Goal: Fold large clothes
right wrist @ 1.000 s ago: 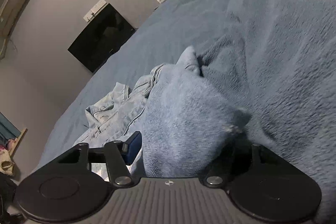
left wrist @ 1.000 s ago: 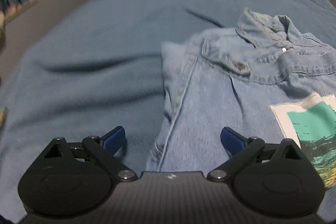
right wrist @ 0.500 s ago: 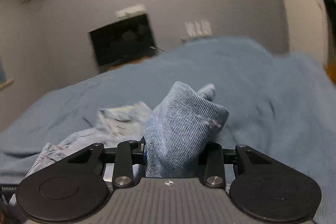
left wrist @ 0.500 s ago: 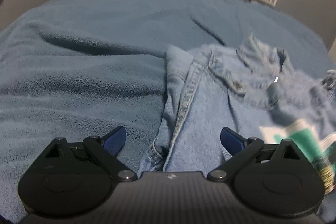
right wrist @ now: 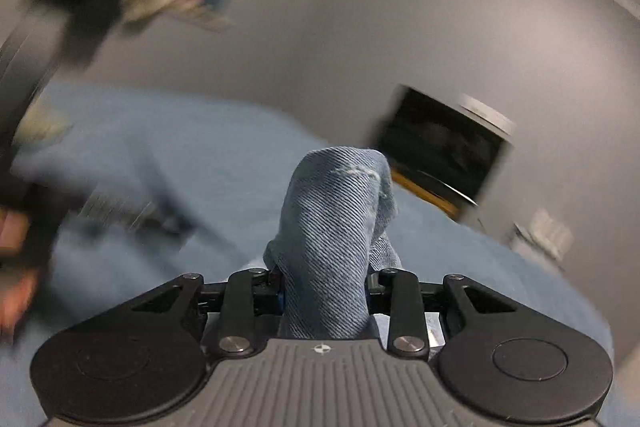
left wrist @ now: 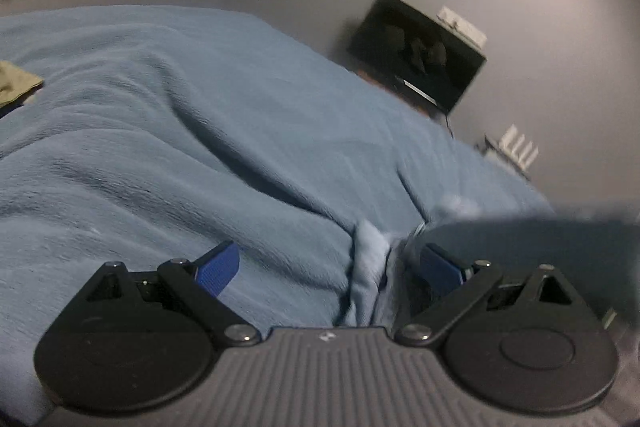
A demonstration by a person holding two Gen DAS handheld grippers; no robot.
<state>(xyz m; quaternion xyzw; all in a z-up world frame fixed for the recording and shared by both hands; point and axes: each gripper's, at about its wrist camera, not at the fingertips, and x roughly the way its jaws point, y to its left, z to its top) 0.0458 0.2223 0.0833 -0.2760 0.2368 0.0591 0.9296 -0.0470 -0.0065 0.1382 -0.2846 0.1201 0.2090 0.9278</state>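
Right tongs [right wrist: 324, 291] clenched on a bunched fold of soft, weighty denim jacket [right wrist: 334, 227] above the bed [left wrist: 200, 131]; left tongs [left wrist: 330, 265] released, straddling its seam edge, best gripped there.

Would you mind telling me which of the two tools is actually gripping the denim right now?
The right tool: its jaws are shut on a bunched fold of denim jacket. The left tool stands open, holding nothing.

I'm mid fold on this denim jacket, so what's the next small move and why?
Probably close the left tool on the denim edge lying between its open jaws. The right tool is already clamped on a bunch of denim lifted off the blue blanket, so a second grip would steady the fold.
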